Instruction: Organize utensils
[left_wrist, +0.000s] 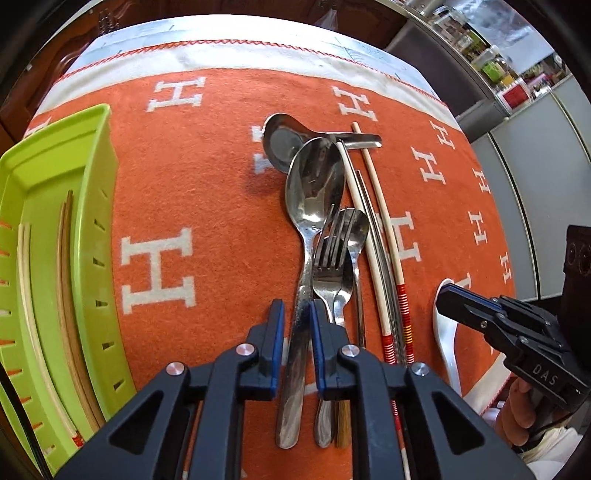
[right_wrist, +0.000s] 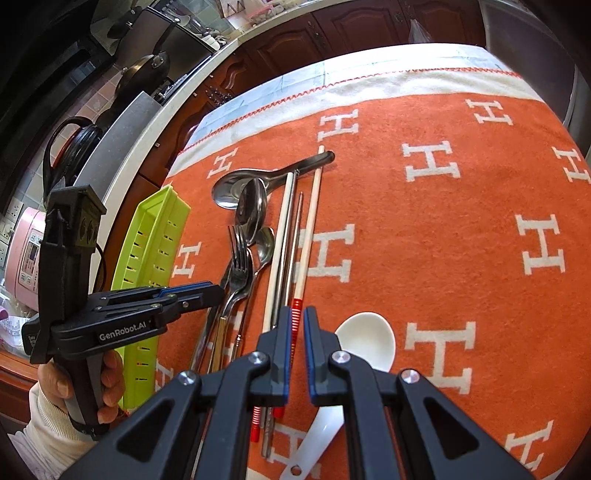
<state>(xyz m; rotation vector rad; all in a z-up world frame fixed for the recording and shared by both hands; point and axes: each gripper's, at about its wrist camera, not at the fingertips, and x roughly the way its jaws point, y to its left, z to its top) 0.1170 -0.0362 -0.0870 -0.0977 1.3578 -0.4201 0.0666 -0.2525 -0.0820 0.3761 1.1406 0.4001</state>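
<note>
My left gripper (left_wrist: 297, 325) points steeply down, shut across the handle of the large steel spoon (left_wrist: 312, 184), which lies on the orange cloth. Against that spoon lie a fork (left_wrist: 330, 251), a small spoon (left_wrist: 356, 221) and a steel soup spoon (left_wrist: 280, 144). Red-striped white chopsticks (left_wrist: 384, 221) and metal chopsticks (left_wrist: 369, 206) lie to their right. In the right wrist view my left gripper (right_wrist: 219, 291) touches the spoon and fork handles. My right gripper (right_wrist: 297, 325) is shut and holds nothing, above a chopstick's (right_wrist: 310, 221) red-striped end, beside a white ceramic spoon (right_wrist: 365, 339).
A lime green slotted tray (left_wrist: 55, 166) at the left holds wooden chopsticks (left_wrist: 66, 258). The orange cloth (right_wrist: 461, 221) with white H letters stretches to the right. A kitchen counter with pans (right_wrist: 144, 70) and a pink rice cooker (right_wrist: 26, 251) stands beyond the table's left edge.
</note>
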